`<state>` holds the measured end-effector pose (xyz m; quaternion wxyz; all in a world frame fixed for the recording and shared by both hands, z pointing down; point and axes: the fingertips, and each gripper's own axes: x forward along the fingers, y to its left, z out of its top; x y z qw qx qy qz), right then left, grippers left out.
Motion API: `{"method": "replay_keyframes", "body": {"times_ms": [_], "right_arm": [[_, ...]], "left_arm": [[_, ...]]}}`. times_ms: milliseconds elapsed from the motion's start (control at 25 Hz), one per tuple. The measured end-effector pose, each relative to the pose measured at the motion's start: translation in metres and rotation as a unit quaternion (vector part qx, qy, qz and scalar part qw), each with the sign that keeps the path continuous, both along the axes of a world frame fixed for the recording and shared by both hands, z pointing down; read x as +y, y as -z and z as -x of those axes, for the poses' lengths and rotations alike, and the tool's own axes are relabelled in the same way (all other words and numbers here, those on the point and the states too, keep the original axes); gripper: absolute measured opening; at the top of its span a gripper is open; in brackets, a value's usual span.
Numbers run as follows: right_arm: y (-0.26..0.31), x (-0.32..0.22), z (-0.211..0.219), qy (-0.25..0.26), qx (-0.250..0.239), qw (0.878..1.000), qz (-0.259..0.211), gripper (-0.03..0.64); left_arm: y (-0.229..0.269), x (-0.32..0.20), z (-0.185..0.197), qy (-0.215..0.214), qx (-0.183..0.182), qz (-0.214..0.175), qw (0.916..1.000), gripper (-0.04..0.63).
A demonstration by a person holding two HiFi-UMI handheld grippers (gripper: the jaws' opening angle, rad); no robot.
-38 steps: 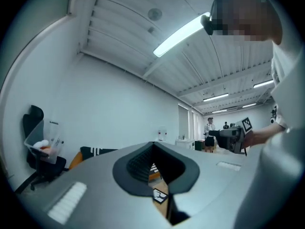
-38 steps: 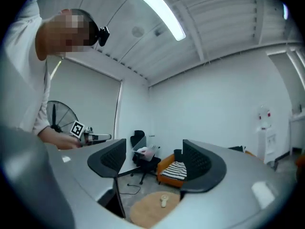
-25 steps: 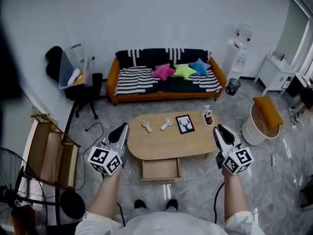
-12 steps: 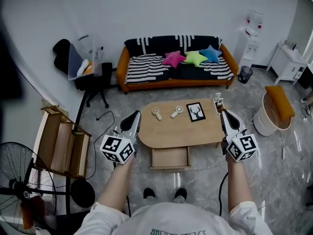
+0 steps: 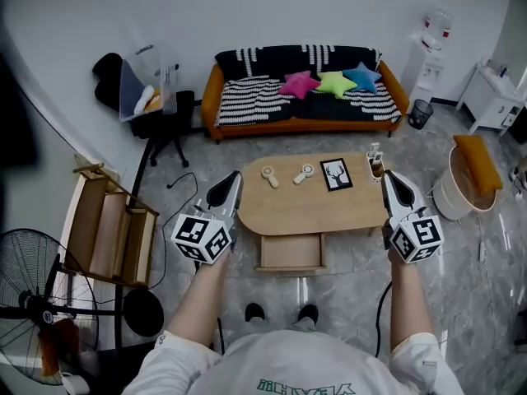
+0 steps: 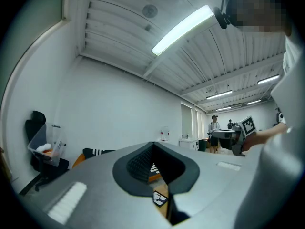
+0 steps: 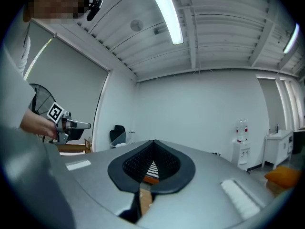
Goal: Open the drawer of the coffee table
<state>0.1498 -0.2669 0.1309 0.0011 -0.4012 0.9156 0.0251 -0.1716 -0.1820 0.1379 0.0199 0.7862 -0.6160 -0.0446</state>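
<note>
Left gripper (image 5: 234, 177): jaws pressed together with nothing between them; held level in the air, off the left end of the table and touching nothing.
Coffee table (image 5: 306, 211): oval, light wood top, in front of the striped sofa (image 5: 247, 105); two small white handled items (image 5: 268, 175), a framed deer picture (image 5: 336, 174) and a small holder (image 5: 375, 164) sat along its far side.
Drawer (image 5: 290, 252): under the near edge of the table at its middle, already standing pulled out toward the person, its pale inside showing and nothing to be made out in it.
Shoes (image 5: 281, 312): near the drawer front but apart from it.
Right gripper (image 5: 388, 177): jaws fully closed and empty; level, off the right end of the table, clear of the holder.
Step in hand: the opening looked done or nearly done; neither claw was on the drawer.
Doing it well: if more travel were wanted, part one claw's jaws, take the front panel at its middle and draw it straight back in line with the runners; an off-centre pull would likely skew and jam it.
Care: stop short of the end of the runners, step the feet back first, and keep the pull level so the table and the things on top are not shaken.
</note>
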Motion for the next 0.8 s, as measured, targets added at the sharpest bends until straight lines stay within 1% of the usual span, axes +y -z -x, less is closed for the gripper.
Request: {"method": "replay_keyframes", "body": {"times_ms": [400, 800], "right_arm": [[-0.0103, 0.0064, -0.0051, 0.002, 0.006, 1.0, 0.006, 0.003], [-0.0107, 0.0027, -0.0072, 0.005, 0.006, 1.0, 0.003, 0.003]], "left_arm": [[-0.004, 0.0066, -0.0009, 0.003, 0.0, -0.001, 1.0, -0.002], [-0.0038, 0.0045, -0.0031, 0.005, -0.001, -0.003, 1.0, -0.002]]}}
